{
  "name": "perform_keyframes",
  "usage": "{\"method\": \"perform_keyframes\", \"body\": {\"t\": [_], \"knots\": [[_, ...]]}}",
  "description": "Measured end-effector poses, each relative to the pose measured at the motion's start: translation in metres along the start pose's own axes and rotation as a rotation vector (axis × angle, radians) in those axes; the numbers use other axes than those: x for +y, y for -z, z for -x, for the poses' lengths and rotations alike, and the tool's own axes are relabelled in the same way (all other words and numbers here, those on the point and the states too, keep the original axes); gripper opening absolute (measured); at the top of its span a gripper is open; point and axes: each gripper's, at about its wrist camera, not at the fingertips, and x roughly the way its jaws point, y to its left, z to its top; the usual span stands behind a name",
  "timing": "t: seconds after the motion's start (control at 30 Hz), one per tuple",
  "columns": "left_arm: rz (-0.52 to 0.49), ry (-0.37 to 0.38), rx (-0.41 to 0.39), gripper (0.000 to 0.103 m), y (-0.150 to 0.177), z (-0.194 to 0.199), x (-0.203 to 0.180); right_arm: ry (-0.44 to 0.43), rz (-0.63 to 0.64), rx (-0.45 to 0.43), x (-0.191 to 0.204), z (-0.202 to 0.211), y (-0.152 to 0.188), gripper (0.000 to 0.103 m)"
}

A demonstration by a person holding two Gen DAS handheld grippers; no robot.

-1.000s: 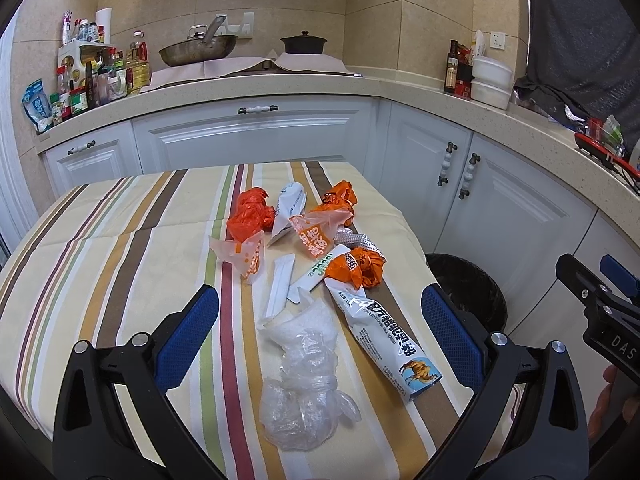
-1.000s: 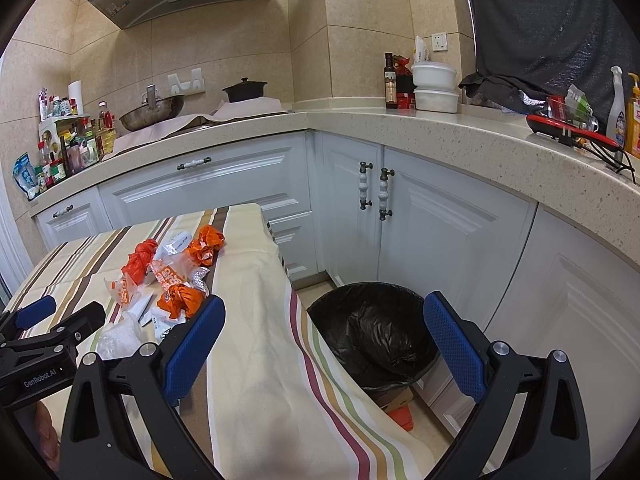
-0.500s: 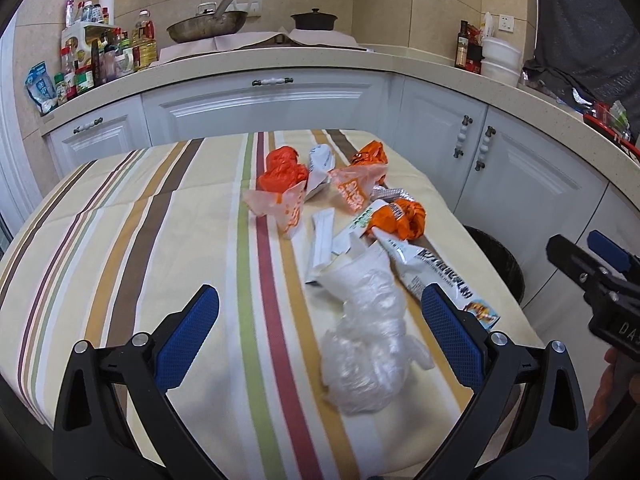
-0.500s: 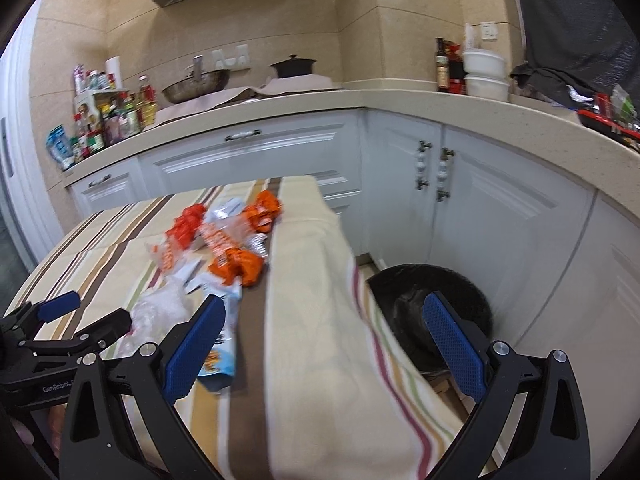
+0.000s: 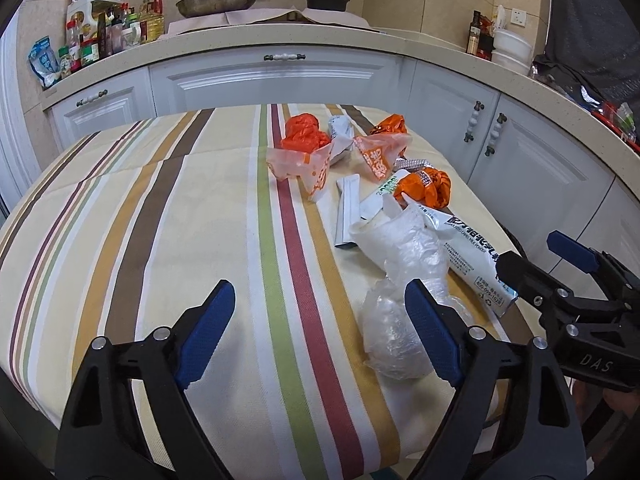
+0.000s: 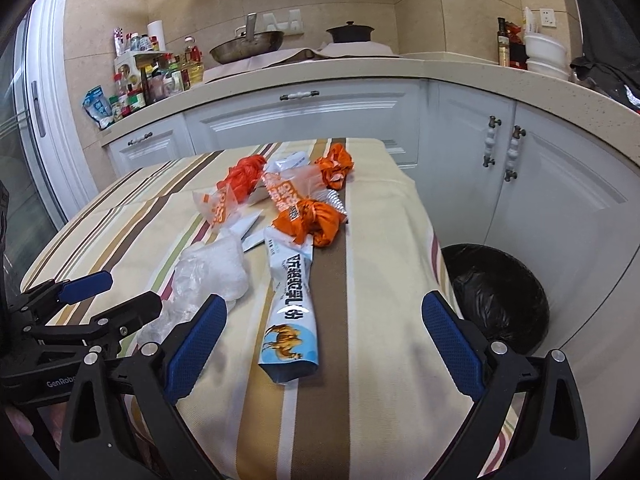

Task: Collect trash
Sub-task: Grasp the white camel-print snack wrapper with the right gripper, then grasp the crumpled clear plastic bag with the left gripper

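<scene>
Trash lies on the striped tablecloth (image 5: 168, 216): a crumpled clear plastic bag (image 5: 400, 276), a white milk-powder pouch with a camel print (image 6: 292, 300), orange wrappers (image 6: 312, 220) and a red-orange bag (image 5: 302, 136). My left gripper (image 5: 320, 332) is open and empty, low over the cloth, its right finger beside the clear bag. My right gripper (image 6: 320, 340) is open and empty, with the near end of the pouch between its fingers' line. A black-lined trash bin (image 6: 496, 292) stands on the floor right of the table.
White cabinets (image 6: 560, 208) and a beige counter wrap around the back and right. A wok (image 5: 218, 0), a pot (image 5: 326, 0) and a rack of bottles (image 5: 108, 28) stand on the counter. The table's right edge drops beside the bin.
Both grippers have swung left and come in lower over the table. The clear bag and pouch now lie close to the fingers. Nothing was taken hold of.
</scene>
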Motion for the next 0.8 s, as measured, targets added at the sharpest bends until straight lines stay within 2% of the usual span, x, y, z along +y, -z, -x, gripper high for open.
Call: {"method": "perform_keyframes", "body": {"t": [0.1, 0.13, 0.17, 0.2, 0.37, 0.43, 0.5, 0.8], "knots": [[0.008, 0.009, 0.007, 0.085, 0.001, -0.001, 0.003, -0.009, 0.016, 0.020, 0.004, -0.005, 0.002, 0.088], [0.012, 0.015, 0.008, 0.085, 0.001, -0.001, 0.004, -0.013, 0.019, 0.025, 0.004, -0.006, 0.002, 0.077], [0.014, 0.019, 0.009, 0.085, 0.002, -0.001, 0.004, -0.019, 0.022, 0.037, 0.005, -0.009, 0.003, 0.070], [0.016, 0.021, 0.009, 0.085, 0.002, -0.001, 0.004, -0.025, 0.022, 0.050, 0.005, -0.012, 0.003, 0.057], [0.023, 0.041, -0.002, 0.085, 0.002, 0.002, 0.003, -0.036, 0.025, 0.070, 0.007, -0.017, 0.007, 0.052], [0.028, 0.055, -0.009, 0.085, 0.002, 0.005, 0.002, -0.051, 0.028, 0.077, 0.008, -0.019, 0.008, 0.039], [0.024, 0.066, -0.017, 0.085, 0.002, 0.007, -0.001, -0.066, 0.026, 0.082, 0.007, -0.019, 0.010, 0.032], [-0.003, 0.092, -0.002, 0.084, 0.006, 0.007, -0.016, -0.090, 0.021, 0.054, 0.005, -0.010, 0.015, 0.026]]}}
